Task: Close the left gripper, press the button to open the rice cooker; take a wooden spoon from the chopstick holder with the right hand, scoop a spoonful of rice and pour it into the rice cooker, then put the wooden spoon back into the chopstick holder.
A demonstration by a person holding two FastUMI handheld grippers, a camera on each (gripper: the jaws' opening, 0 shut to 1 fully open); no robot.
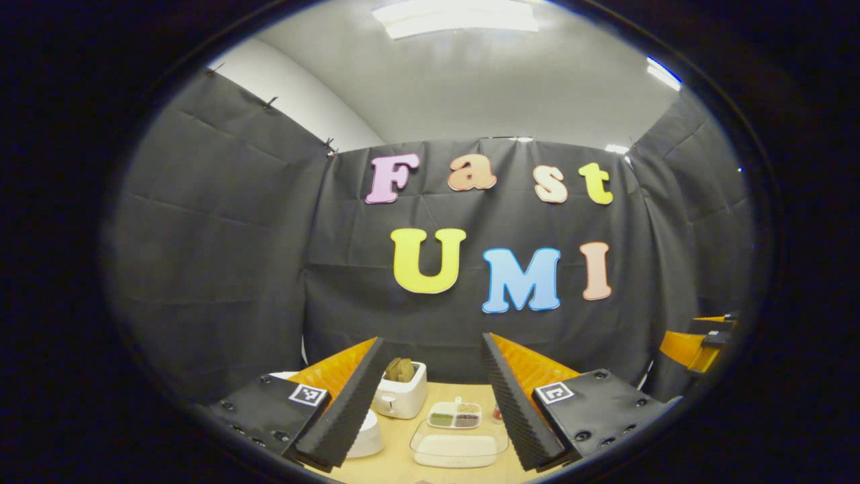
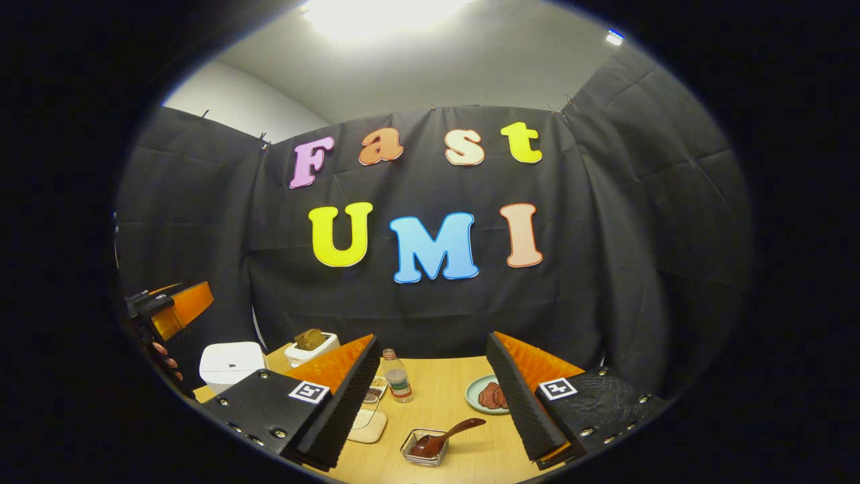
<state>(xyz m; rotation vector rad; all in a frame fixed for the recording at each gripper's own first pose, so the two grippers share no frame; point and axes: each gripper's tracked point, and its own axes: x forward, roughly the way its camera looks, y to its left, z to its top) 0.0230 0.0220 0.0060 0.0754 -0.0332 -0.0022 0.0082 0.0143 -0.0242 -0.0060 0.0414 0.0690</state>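
In the left gripper view my left gripper [image 1: 431, 349] is open and holds nothing, raised over the near side of the table. The white rice cooker [image 1: 367, 435] peeks out behind its left finger, lid down. Ahead lies a clear tray of rice [image 1: 457, 449]. In the right gripper view my right gripper [image 2: 432, 343] is open and holds nothing. Below it a wooden spoon [image 2: 449, 433] rests in a small square holder [image 2: 415, 452]. The rice cooker [image 2: 232, 363] stands at the left, with the rice tray [image 2: 368, 425] behind the left finger.
A white toaster with bread [image 1: 401, 390] and a divided dish of grains [image 1: 455, 415] stand farther back. A small bottle [image 2: 398, 378] and a plate of meat [image 2: 489, 394] sit mid-table. The other gripper [image 2: 171, 308], held by a hand, hovers near the cooker.
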